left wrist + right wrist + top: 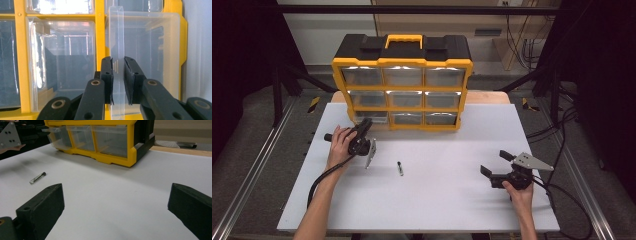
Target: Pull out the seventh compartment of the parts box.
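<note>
R tool (pixel 115 212), lower right of high view: jaws wide, nothing between, hovering over bare tabletop (pixel 437 200). Small bit (pixel 400 168) lies loose mid-frame, just right of L hand.

L tool (pixel 118 82), left-centre of high view: jaws narrow, clamped on front lip of clear drawer (pixel 145 50), bottom-left slot of yellow organizer (pixel 402 90).

Risks, my read: lip is thin, slick plastic, so the pinch could slip. Off-axis pull may jam drawer or drag the whole organizer forward. Pulled too far, drawer drops out.

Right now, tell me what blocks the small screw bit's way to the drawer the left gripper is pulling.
Nothing visible: bare white table lies between the bit and the bottom-left drawer, gripped by the left gripper.
</note>
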Available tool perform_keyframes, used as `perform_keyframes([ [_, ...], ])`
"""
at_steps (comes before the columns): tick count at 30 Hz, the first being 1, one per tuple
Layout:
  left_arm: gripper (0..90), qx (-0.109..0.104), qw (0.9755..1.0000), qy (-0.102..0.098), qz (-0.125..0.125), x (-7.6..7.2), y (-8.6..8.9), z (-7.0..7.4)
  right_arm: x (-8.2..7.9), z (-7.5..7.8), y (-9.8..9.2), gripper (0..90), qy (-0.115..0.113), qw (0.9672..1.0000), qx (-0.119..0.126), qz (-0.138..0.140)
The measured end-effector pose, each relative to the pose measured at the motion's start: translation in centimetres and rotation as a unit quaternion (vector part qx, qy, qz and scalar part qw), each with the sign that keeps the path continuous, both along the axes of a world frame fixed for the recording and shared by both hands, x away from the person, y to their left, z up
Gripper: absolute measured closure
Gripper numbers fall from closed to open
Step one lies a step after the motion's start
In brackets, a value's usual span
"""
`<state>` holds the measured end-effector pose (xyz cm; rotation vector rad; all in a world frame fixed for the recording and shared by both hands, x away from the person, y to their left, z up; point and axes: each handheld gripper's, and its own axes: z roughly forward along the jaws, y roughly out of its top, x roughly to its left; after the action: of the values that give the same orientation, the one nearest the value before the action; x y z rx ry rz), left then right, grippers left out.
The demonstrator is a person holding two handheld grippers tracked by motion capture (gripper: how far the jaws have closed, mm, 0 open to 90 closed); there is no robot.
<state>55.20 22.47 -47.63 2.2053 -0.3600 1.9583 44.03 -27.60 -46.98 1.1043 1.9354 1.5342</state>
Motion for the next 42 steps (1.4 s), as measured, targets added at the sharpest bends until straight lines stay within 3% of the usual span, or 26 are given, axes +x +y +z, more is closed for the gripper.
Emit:
perform_keyframes([
  [42, 78.1, -0.002, 0.9999, -0.002, -0.014, -2.5, 0.5, -0.1, 0.0, 0.0, 0.1, 1.3, 0.001, 1.0, 0.001, 0.0],
])
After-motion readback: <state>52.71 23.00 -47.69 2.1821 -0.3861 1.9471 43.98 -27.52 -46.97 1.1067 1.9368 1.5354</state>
